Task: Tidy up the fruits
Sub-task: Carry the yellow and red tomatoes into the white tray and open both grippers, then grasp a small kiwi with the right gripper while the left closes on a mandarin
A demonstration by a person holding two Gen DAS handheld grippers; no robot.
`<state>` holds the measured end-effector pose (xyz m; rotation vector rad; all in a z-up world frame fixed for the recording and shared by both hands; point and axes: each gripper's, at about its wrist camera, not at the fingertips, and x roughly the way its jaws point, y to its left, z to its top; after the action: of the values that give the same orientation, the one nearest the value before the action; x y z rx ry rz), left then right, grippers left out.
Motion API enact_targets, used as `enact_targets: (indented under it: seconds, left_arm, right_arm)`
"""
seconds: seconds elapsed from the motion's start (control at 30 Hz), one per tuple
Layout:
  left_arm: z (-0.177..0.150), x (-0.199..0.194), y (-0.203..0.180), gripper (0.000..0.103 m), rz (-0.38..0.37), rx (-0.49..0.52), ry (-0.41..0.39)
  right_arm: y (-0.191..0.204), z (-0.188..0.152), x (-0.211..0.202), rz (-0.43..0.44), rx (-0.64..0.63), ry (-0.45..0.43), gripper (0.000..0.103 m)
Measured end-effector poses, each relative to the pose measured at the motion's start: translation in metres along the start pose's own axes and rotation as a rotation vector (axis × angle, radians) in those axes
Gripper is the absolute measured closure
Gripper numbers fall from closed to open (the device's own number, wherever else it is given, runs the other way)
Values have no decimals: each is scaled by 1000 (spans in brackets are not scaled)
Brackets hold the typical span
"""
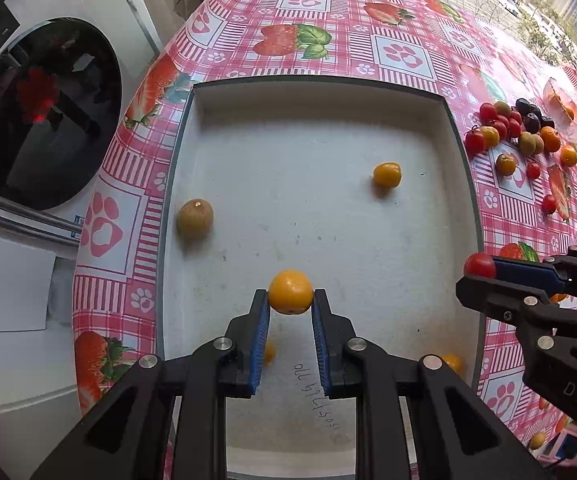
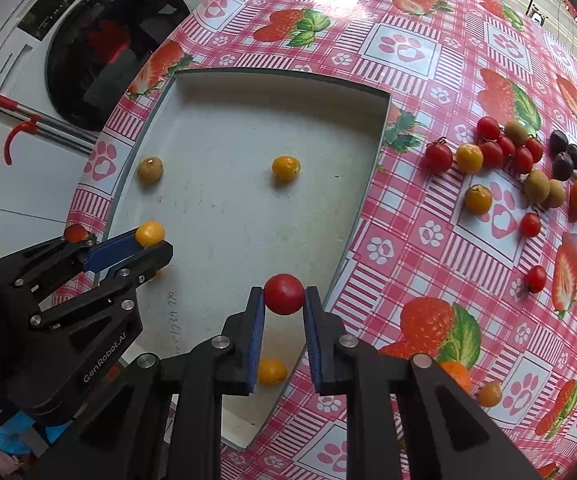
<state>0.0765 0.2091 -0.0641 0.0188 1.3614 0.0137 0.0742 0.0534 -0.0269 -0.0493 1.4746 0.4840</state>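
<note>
Yellow tomato (image 1: 290, 291) sits clamped in the left gripper (image 1: 290, 304) above the white tray (image 1: 368, 240); the right gripper (image 2: 284, 300) grips a red tomato (image 2: 284, 294). Small yellow fruits lie half-hidden beneath both grippers' fingers.

Your black left gripper (image 1: 290, 308), with blue pads (image 1: 263, 320), clasped a yellow-orange fruit (image 1: 291, 291); your right gripper (image 2: 284, 308) pinched a red tomato (image 2: 284, 294). The tray (image 1: 459, 140) was white inside with a grey rim. The tablecloth (image 2: 408, 240) showed pink-and-white checks, strawberries and paw prints. A brown fruit (image 1: 195, 218) lay in the tray.
</note>
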Motion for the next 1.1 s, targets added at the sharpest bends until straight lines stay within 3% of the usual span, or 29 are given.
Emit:
enact_targets:
  seconds: [0.43, 0.47, 0.5, 0.57, 0.6, 0.7, 0.87, 0.93, 1.1]
  left_arm:
    - [1, 27, 5, 80, -3, 19, 47]
    - [1, 29, 5, 79, 0, 22, 54]
    - [0, 28, 5, 68, 9, 24, 50]
    - [0, 27, 6, 41, 43, 15, 39]
    - [-1, 26, 8, 38, 62, 10, 29]
    - [1, 27, 18, 38, 56, -12, 43]
    - [3, 21, 26, 38, 23, -41, 37]
    - [5, 17, 24, 38, 37, -26, 19]
    - [4, -1, 0, 38, 23, 30, -18]
  right_arm:
    - [12, 7, 42, -47, -28, 94, 81]
    - [15, 9, 45, -55, -33, 100, 81]
    - [17, 9, 48, -61, -36, 106, 80]
    - [21, 10, 50, -52, -37, 104, 73]
    - [23, 11, 50, -58, -37, 98, 72]
    - [26, 13, 48, -47, -25, 78, 56]
    - [12, 13, 22, 11, 15, 21, 16]
    - [12, 14, 7, 64, 26, -13, 16]
    - [-1, 4, -38, 37, 17, -104, 16]
